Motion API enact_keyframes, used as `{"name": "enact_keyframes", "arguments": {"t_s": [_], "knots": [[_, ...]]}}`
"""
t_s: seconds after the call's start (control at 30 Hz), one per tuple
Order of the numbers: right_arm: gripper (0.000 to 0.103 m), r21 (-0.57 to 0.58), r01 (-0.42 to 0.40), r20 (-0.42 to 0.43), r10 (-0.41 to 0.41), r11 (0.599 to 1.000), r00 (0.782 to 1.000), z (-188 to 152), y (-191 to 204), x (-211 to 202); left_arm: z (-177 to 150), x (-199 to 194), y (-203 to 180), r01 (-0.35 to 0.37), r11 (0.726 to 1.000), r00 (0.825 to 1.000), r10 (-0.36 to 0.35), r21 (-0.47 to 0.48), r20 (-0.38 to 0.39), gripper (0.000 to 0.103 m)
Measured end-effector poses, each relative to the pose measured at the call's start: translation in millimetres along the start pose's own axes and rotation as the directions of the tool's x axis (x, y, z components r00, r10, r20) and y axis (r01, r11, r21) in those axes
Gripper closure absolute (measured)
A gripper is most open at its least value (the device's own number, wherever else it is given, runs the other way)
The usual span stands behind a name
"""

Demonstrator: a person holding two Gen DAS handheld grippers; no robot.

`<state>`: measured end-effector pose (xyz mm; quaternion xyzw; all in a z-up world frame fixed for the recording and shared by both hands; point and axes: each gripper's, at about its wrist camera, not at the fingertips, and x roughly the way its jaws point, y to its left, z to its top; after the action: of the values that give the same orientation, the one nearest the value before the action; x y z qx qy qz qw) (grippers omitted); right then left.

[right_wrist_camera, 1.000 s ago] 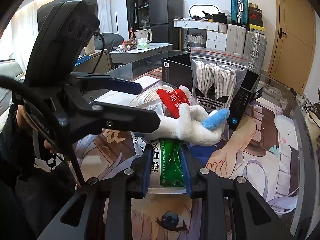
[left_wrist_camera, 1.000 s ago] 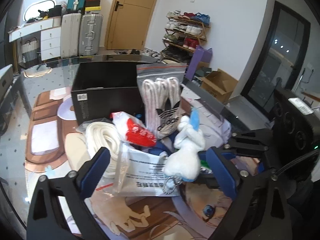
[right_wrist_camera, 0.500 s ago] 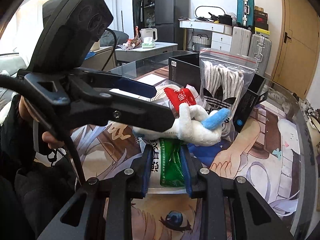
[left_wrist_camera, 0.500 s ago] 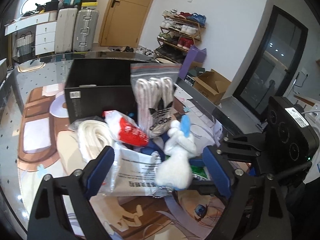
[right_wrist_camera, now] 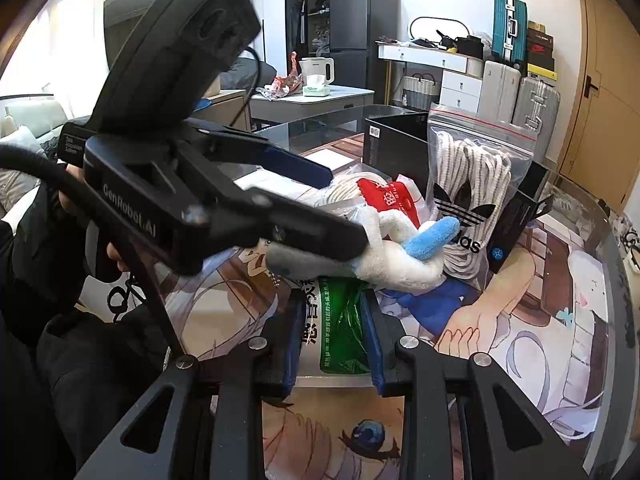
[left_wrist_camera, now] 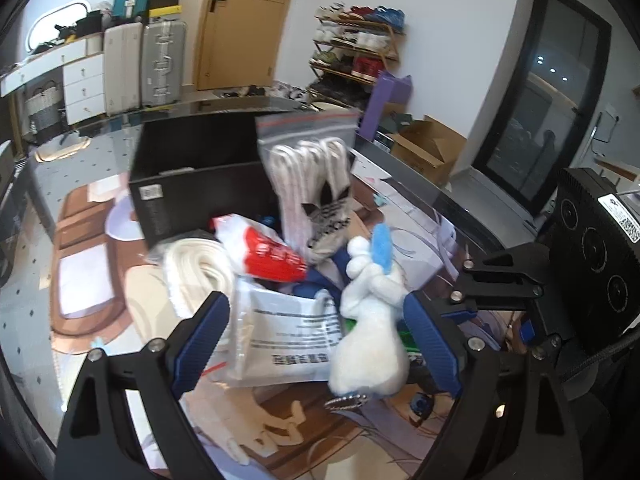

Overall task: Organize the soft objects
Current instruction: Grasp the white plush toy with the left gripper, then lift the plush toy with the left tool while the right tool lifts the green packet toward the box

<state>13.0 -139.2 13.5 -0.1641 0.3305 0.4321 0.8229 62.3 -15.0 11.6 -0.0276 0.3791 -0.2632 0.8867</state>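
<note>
Right up close in the right wrist view, the right tool [right_wrist_camera: 333, 334] is clamped tight on a green-and-white printed packet [right_wrist_camera: 345, 320], pinning it to the tabletop [right_wrist_camera: 520, 320]. The left wrist view barely shows that packet, just a sliver of green behind the toy. Instead it gives the left tool [left_wrist_camera: 316, 344] with its blue pads spread wide, a white plush toy [left_wrist_camera: 370, 344] sitting between them against the right-hand pad, a small chain hanging below it; whether the pad presses it, I cannot tell. From the right wrist view that same left tool [right_wrist_camera: 348, 208] crosses the frame sideways, its lower finger lying over the plush toy [right_wrist_camera: 400, 260], blue ear sticking out. Further in: a white printed pouch [left_wrist_camera: 288, 336], coiled white rope [left_wrist_camera: 196, 276], a red-and-white packet [left_wrist_camera: 268, 252]. Beyond those, a zip bag of white laces [right_wrist_camera: 472, 184] leans upright against the black box [left_wrist_camera: 192, 184]. Only the right view catches the person's dark sleeve [right_wrist_camera: 36, 280] at left.
</note>
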Motion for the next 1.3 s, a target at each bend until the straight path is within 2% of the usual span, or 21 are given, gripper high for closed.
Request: {"name": "enact_keyframes", "arguments": {"t_s": [0.07,0.17,0.23,0.27,0.3,0.43,0.47,0.63,0.8,0.93,1.0,1.07,1.2,1.3], "knots": [[0.076,-0.006,-0.003,0.001,0.003,1.0,1.0,0.0,1.9,0.3,0.4,4.1,-1.9,0.015,1.0,1.0,-0.015,0.004,-0.013,0.016],[0.076,-0.014,-0.005,0.001,0.005,1.0,1.0,0.3,2.4,0.6,1.3,9.1,-3.8,0.056,0.998,0.998,-0.056,-0.002,-0.033,0.034],[0.076,-0.02,-0.003,-0.003,0.003,1.0,1.0,0.2,2.9,1.7,0.3,10.8,-7.2,0.077,0.997,0.996,-0.077,0.002,-0.043,0.056],[0.076,-0.021,-0.002,-0.005,0.002,1.0,1.0,0.1,3.0,2.7,0.0,11.6,-8.6,0.088,0.996,0.995,-0.088,0.006,-0.049,0.061],[0.076,-0.022,-0.001,-0.007,0.001,1.0,1.0,-0.2,3.0,3.6,-0.4,12.1,-10.1,0.094,0.996,0.994,-0.093,0.009,-0.051,0.075],[0.077,-0.024,0.003,-0.006,-0.003,1.0,1.0,-0.5,4.3,5.0,0.1,8.8,-8.5,0.089,0.996,0.996,-0.089,-0.005,-0.025,0.076],[0.083,-0.026,0.004,-0.002,-0.004,1.0,1.0,-0.3,4.4,4.6,0.6,7.3,-7.1,0.087,0.996,0.996,-0.087,-0.009,-0.019,0.076],[0.086,-0.027,0.015,-0.005,-0.015,1.0,1.0,-1.5,3.3,5.8,2.9,-3.3,-2.5,0.086,0.996,0.996,-0.085,-0.022,0.022,0.077],[0.086,-0.024,0.026,-0.022,-0.027,0.999,0.999,-3.7,1.6,8.4,3.3,-11.4,2.8,0.072,0.997,0.996,-0.071,-0.033,0.047,0.077],[0.071,0.0,0.034,-0.026,-0.034,0.999,0.999,-6.5,-4.7,9.0,3.3,-18.5,10.2,0.061,0.997,0.996,-0.057,-0.055,0.072,0.077],[0.069,0.007,0.041,-0.037,-0.041,0.999,0.998,-8.0,-7.6,11.5,3.6,-21.5,13.5,0.052,0.996,0.995,-0.047,-0.066,0.084,0.077],[0.059,0.009,0.053,-0.047,-0.052,0.999,0.998,-9.2,-9.0,13.4,3.7,-24.3,16.2,0.041,0.996,0.995,-0.034,-0.073,0.095,0.077],[0.054,0.021,0.065,-0.05,-0.064,0.998,0.997,-10.7,-13.0,15.0,4.9,-30.5,21.1,0.026,0.996,0.993,-0.016,-0.084,0.117,0.077],[0.046,0.036,0.083,-0.048,-0.082,0.996,0.995,-10.9,-17.8,14.7,6.1,-35.4,23.8,0.018,0.996,0.991,-0.006,-0.09,0.136,0.077]]}}
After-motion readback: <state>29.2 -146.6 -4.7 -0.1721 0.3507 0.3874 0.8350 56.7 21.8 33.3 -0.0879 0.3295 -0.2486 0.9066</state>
